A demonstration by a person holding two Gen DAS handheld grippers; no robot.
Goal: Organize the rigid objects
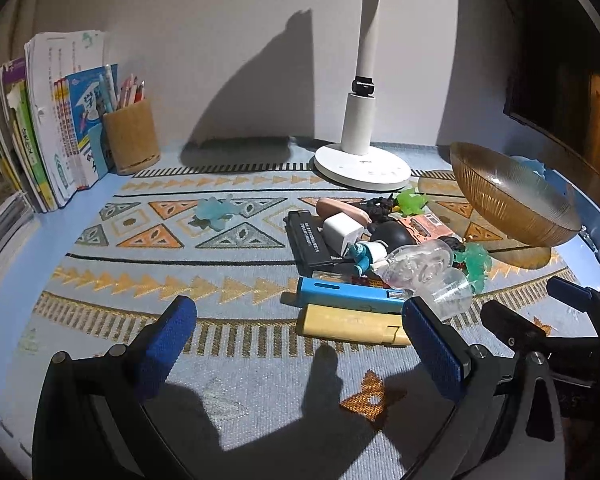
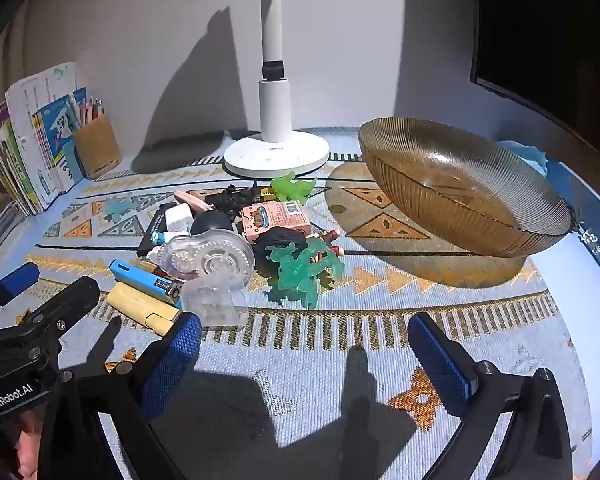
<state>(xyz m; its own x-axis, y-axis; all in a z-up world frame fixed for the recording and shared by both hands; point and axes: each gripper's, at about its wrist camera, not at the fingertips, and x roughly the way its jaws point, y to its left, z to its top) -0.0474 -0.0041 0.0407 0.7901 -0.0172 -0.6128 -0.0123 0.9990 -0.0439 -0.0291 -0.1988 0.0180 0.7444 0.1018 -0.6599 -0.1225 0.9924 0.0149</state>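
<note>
Both grippers hang over the near part of the bench with nothing between their blue pads. The left gripper (image 1: 298, 330) has its jaws spread wide above the patterned cloth (image 1: 148, 280), its right pad just in front of the near end of a cream-yellow bar (image 1: 352, 326). The right gripper (image 2: 304, 346) is likewise spread wide and empty, over bare cloth in front of the pile.

The rigid objects lie in a loose heap in the middle of the cloth, left of a ribbed amber glass bowl (image 2: 452, 184) that is empty and tilted, one side of its rim raised. Nearest the grippers are the cream-yellow bar and, touching it behind, a blue bar (image 1: 348, 294). A clear correction-tape dispenser (image 2: 212, 256) lies on top of the heap, with a small clear cup (image 2: 212, 300) on its side against it. Behind these are a black battery pack (image 1: 306, 240), a white charger plug (image 1: 342, 232), a dark rounded object, a pink printed box (image 2: 276, 218) and a translucent green figure (image 2: 304, 270) at the right edge of the heap. A pale blue figure (image 1: 216, 212) lies apart, to the left.

At the back stand a white lamp base (image 1: 362, 162), a wooden pen holder (image 1: 130, 138) and upright books (image 1: 48, 128) at the left.
</note>
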